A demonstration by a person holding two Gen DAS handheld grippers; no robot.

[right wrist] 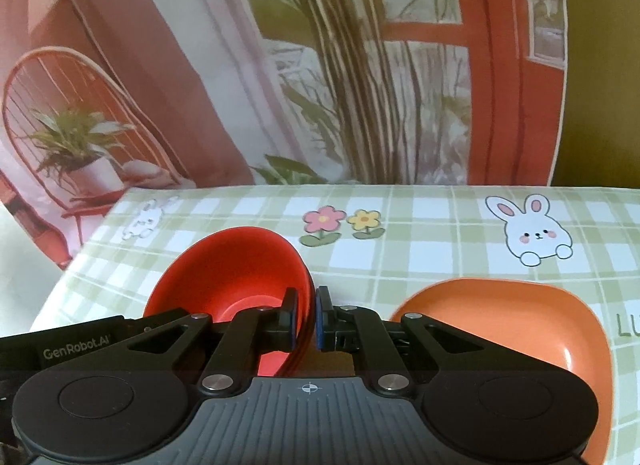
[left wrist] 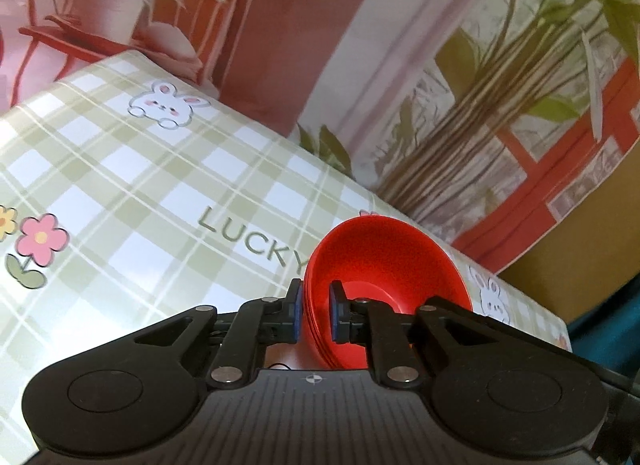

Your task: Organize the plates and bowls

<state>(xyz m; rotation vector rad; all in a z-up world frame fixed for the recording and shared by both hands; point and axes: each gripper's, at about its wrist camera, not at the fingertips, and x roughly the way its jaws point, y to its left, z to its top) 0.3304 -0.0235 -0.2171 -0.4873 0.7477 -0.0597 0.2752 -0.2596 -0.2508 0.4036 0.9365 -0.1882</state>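
My left gripper [left wrist: 317,311] is shut on the left rim of a stack of red bowls [left wrist: 384,265], one pad outside and one inside, with the stack tilted above the table. My right gripper [right wrist: 306,319] is shut on the right rim of the same red bowl stack [right wrist: 236,269], seen here to the left of the fingers. Part of the left gripper's black body [right wrist: 76,341] shows at the stack's left side. An orange plate [right wrist: 516,329] lies on the table to the right of my right gripper.
The table wears a green checked cloth [right wrist: 420,225] with rabbits, flowers and the word LUCKY [left wrist: 252,237]. A printed backdrop [right wrist: 320,65] of plants and a red window hangs behind the table's far edge. A brown cardboard box [left wrist: 580,261] stands beyond the table's right end.
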